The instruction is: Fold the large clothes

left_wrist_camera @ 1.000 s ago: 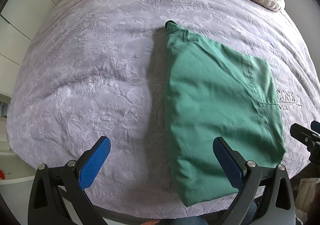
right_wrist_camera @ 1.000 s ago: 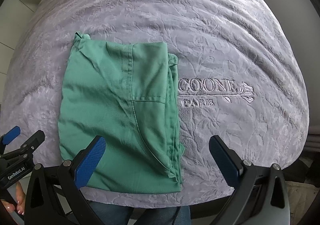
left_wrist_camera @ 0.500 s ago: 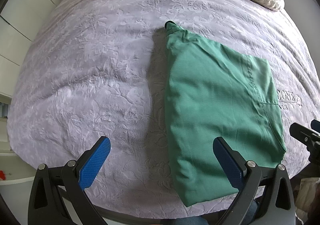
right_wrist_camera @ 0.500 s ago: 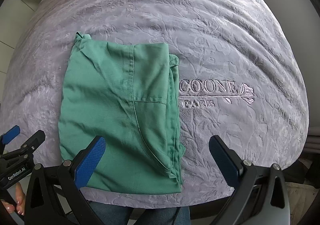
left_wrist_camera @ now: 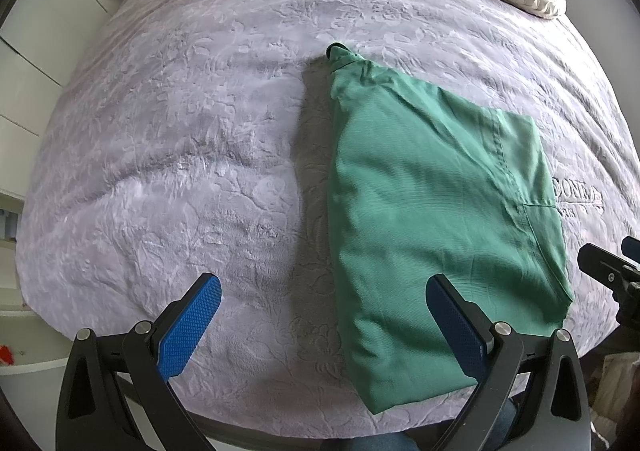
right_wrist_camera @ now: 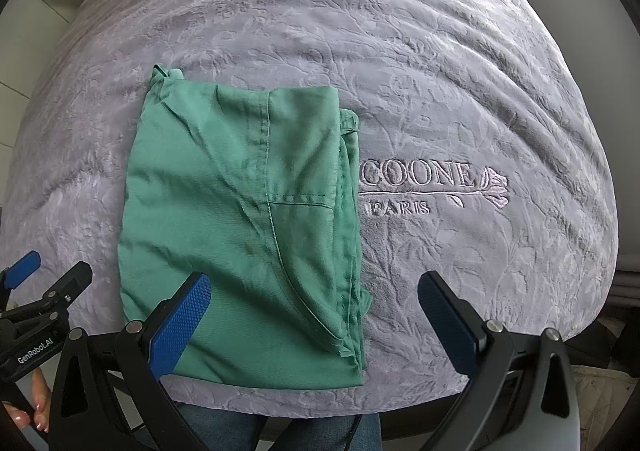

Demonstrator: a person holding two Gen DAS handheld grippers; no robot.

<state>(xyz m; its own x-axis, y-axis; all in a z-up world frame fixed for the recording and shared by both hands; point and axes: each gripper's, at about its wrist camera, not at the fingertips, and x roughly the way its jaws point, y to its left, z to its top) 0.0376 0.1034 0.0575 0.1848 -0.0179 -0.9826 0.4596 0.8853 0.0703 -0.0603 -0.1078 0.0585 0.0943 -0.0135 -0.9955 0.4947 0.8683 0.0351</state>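
green garment (right_wrist_camera: 240,219) folded flat on embossed lilac bedspread (left_wrist_camera: 180,155); left claw (left_wrist_camera: 320,327), right claw (right_wrist_camera: 314,319) spread.

Purple bedspread (right_wrist_camera: 460,99) has embroidered lettering: "COONE" w/ "PARIS" under it, start of the top word hidden under the green garment (right_wrist_camera: 240,219). In left wrist view only "ONE" shows at the cloth's edge, lower line too blurred. Left gripper (right_wrist_camera: 44,331) body, seen in right wrist view, reads "GenRobot.AI".
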